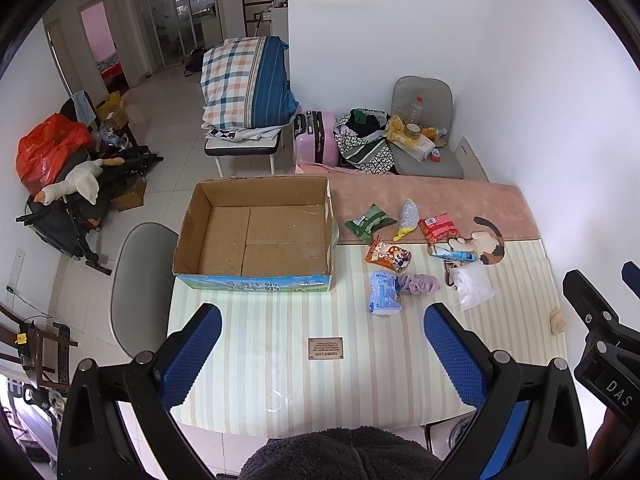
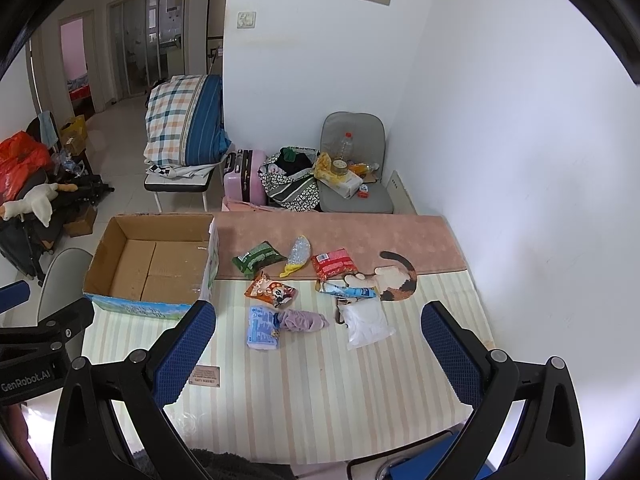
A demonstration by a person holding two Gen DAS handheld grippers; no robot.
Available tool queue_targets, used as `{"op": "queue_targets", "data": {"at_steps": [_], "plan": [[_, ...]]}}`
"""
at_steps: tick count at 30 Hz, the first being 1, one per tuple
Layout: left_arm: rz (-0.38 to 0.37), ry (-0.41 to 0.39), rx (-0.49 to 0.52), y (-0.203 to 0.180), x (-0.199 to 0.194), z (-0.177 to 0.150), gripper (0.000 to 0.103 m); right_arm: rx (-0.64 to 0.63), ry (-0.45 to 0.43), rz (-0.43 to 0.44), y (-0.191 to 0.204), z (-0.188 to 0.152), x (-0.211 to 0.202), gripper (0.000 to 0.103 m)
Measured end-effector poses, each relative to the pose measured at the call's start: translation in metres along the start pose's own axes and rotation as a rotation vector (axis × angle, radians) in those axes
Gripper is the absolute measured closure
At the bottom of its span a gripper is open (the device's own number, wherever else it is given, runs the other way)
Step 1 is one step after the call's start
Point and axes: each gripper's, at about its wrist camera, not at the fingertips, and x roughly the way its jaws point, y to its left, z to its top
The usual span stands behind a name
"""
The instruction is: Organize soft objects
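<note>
An open, empty cardboard box point(image 1: 256, 232) point(image 2: 152, 260) stands on the striped table at the left. To its right lie several soft packets: a green pack point(image 1: 370, 224) point(image 2: 258, 258), a red pack point(image 1: 440, 227) point(image 2: 334, 264), an orange snack bag point(image 1: 387, 255) point(image 2: 272, 290), a blue tissue pack point(image 1: 384, 293) point(image 2: 262, 328), a purple cloth point(image 1: 418, 283) point(image 2: 302, 320) and a white bag point(image 1: 474, 284) point(image 2: 368, 322). My left gripper point(image 1: 322, 316) is open and empty above the table's front. My right gripper point(image 2: 318, 316) is open and empty, near the packets.
A bubble-wrap bundle point(image 1: 408, 218) and a blue tube point(image 1: 454, 255) lie among the packets. A cat-shaped mat point(image 1: 486, 240) and a pink runner point(image 1: 432, 200) lie on the far side. A grey chair point(image 1: 140, 280) stands left of the table. The white wall is close on the right.
</note>
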Motion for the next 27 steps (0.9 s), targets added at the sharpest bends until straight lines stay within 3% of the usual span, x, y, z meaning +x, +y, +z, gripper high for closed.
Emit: {"op": "queue_targets", "data": {"at_steps": [27], "plan": [[-0.002, -0.011, -0.002, 0.002, -0.006, 0.010, 0.000, -0.001, -0.009, 0.003, 0.005, 0.002, -0.004, 0.000]]}}
